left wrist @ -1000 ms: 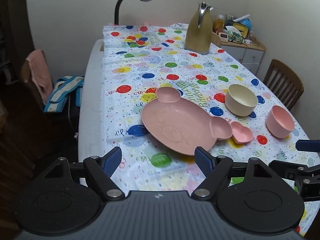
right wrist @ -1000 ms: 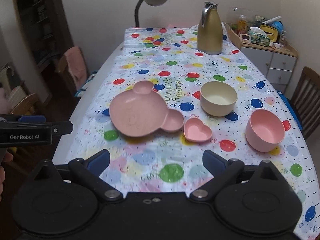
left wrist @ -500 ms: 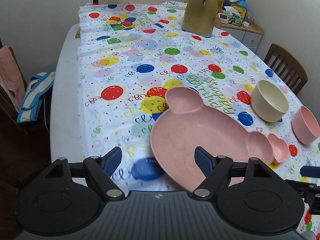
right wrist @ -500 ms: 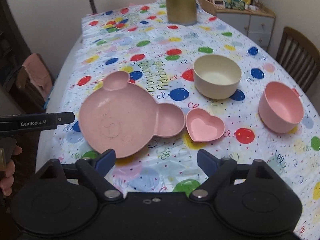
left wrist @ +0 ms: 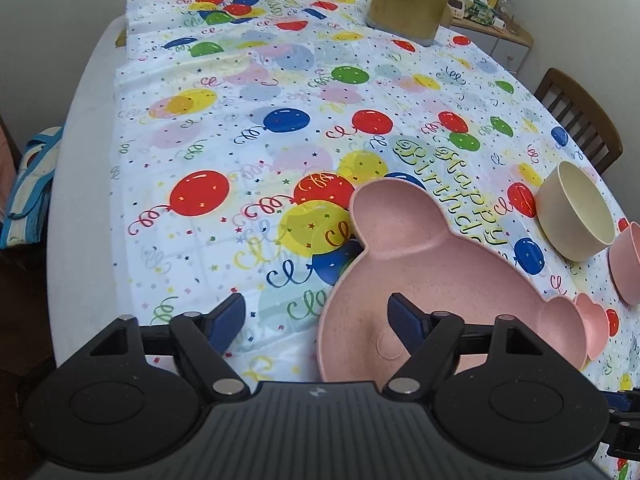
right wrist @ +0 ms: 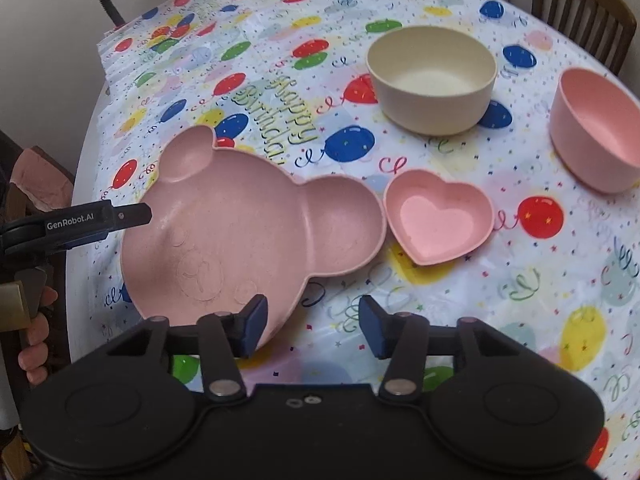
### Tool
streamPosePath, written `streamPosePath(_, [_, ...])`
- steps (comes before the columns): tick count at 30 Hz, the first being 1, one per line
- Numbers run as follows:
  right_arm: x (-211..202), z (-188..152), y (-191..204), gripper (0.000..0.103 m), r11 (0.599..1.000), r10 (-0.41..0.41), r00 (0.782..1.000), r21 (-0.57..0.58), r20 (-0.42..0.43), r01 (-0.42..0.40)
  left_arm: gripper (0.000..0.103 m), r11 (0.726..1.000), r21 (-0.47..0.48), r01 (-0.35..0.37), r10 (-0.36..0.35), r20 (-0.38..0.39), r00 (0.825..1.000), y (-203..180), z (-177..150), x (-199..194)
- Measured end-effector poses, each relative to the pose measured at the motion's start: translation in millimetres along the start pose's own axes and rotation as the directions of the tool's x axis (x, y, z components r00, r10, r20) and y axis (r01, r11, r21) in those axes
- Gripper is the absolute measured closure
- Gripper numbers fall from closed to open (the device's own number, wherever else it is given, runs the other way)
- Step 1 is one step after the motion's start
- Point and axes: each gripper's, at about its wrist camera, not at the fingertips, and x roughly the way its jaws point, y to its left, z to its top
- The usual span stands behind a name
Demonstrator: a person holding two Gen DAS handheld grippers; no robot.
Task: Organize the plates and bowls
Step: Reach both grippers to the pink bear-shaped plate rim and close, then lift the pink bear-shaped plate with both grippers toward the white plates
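Both grippers nearer (bear plate (right wrist: 240, 236))

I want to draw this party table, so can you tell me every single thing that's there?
bear plate: 1, pink, near left side of the table
heart dish: 1, pink, just right of the plate's ear
cream bowl: 1, cream, behind the heart dish
pink bowl: 1, pink, right of the cream bowl
tablecloth: 1, white with coloured balloons, covers the table
jug: 1, gold, far end of the table
chair: 1, brown wood, right of the table
bag: 1, blue and white, left of the table
left tongs: 1, black with blue tips, open over the plate's left edge
right tongs: 1, black with blue tips, open at the plate's near edge
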Motion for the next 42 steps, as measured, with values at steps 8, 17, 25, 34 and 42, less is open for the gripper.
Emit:
streamPosePath(8, [11.1,2.8,-4.6,0.073,0.997,0.025,0.999,0.076,-0.024,-0.023,0.059,0.999,-0.015,0.033,-0.033,-0.027,0.999,-0.6,5.7,12.7])
streamPosePath(17, [13.5,3.4,6.8,0.093,0.999,0.036,0.999,0.041,-0.027,-0.035,0.080,0.995,-0.057,0.078,-0.080,-0.041,0.996,3.2,10.7,12.7])
streamPosePath(25, [10.3,1.1,10.1,0.094,1.000,0.023,0.999,-0.014,-0.030,-0.023,0.082,0.995,-0.060,0.081,-0.084,-0.060,0.995,3.7,0.6,-0.6])
streamPosePath(34, [-8.5,-5.6,8.2,0.093,0.996,0.031,0.999,-0.083,-0.021,-0.032,0.082,0.996,-0.040,0.081,-0.083,-0.046,0.996,-5.8,-21.1,-44.8])
streamPosePath(42, [-45.6,-20.8,-3.1,0.093,0.983,0.083,0.996,-0.163,-0.017,-0.084,0.082,0.997,-0.046,0.063,-0.064,-0.014,0.998,-28.8,-52.9,-98.8])
